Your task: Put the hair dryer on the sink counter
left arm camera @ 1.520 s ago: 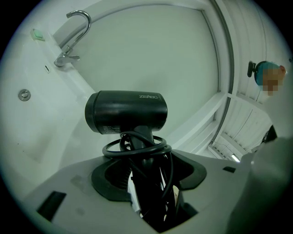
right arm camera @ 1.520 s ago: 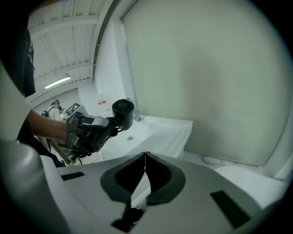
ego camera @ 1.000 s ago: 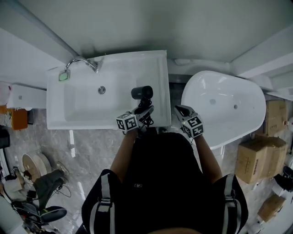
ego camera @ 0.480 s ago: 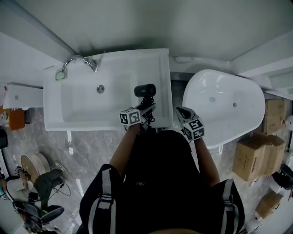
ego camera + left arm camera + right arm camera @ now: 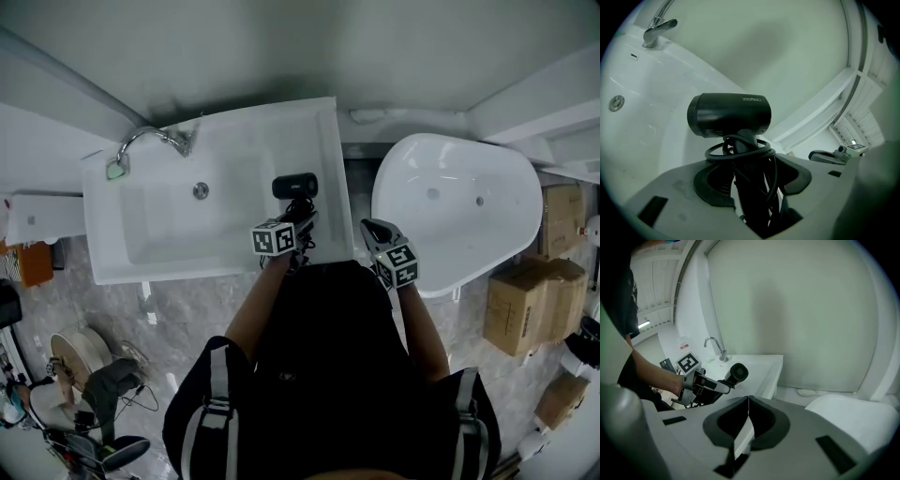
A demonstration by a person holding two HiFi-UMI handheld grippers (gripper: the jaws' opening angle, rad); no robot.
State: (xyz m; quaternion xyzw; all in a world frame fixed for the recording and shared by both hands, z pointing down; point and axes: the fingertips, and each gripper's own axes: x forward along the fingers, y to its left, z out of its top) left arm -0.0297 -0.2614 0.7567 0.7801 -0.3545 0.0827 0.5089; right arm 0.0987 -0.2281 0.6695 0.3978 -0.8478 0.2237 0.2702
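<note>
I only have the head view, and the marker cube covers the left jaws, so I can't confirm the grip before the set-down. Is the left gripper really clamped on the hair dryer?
Observer: Yes. The left gripper view shows the left gripper with its jaws shut on the handle of the hair dryer, whose barrel is above them.
Operator: Is any cord hanging loose?
Observer: The cord is looped round the handle just above the jaws, and strands run down between them.
Operator: And the right gripper?
Observer: The right gripper view shows the right gripper with its jaws together and nothing between them.
</note>
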